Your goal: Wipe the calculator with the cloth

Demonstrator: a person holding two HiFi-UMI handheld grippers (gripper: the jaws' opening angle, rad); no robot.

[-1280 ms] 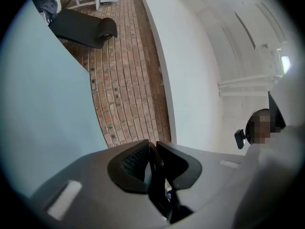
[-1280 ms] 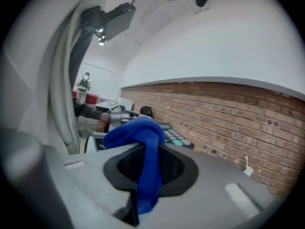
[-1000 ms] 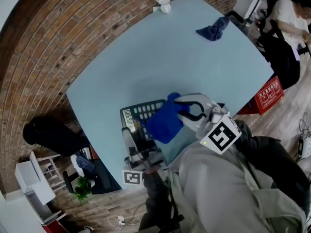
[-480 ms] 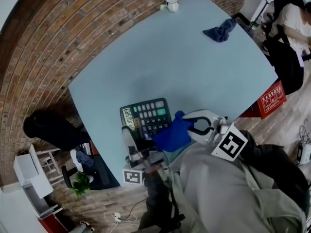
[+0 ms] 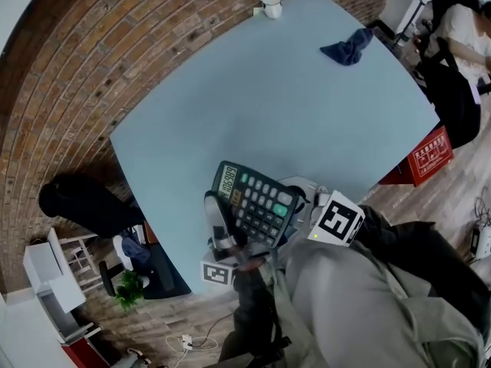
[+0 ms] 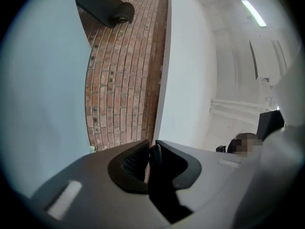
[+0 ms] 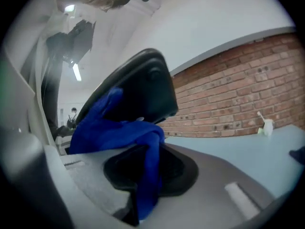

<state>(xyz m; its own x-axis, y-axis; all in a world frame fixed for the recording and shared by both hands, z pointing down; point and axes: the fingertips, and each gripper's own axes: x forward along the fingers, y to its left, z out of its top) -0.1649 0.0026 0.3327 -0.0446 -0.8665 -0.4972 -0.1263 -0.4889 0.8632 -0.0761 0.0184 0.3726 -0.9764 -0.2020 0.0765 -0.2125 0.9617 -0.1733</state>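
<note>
Head view looks down on the pale blue table (image 5: 253,106), which fills most of the scene; at its near edge I hold the calculator (image 5: 261,205) up at a tilt, keys facing the camera, display end toward the upper left; my left gripper (image 6: 152,149) is clamped on the calculator's thin dark edge, jaws nearly together with only that edge between them, and from above it comes in at the lower left side of the calculator; my right gripper (image 7: 148,161) is clenched on the bright blue cloth (image 7: 109,128), a fold of which runs down between its jaws; the rest of the cloth bunches up against the dark back of the calculator, so from above the cloth is hidden behind the calculator and only the right gripper's marker cube and pale body show beside the calculator's right edge; well apart, near the far right corner of the table, lies a crumpled dark blue rag (image 5: 349,46); at the far edge stands a small white mug (image 5: 271,6) with a spoon handle sticking out of it
</note>
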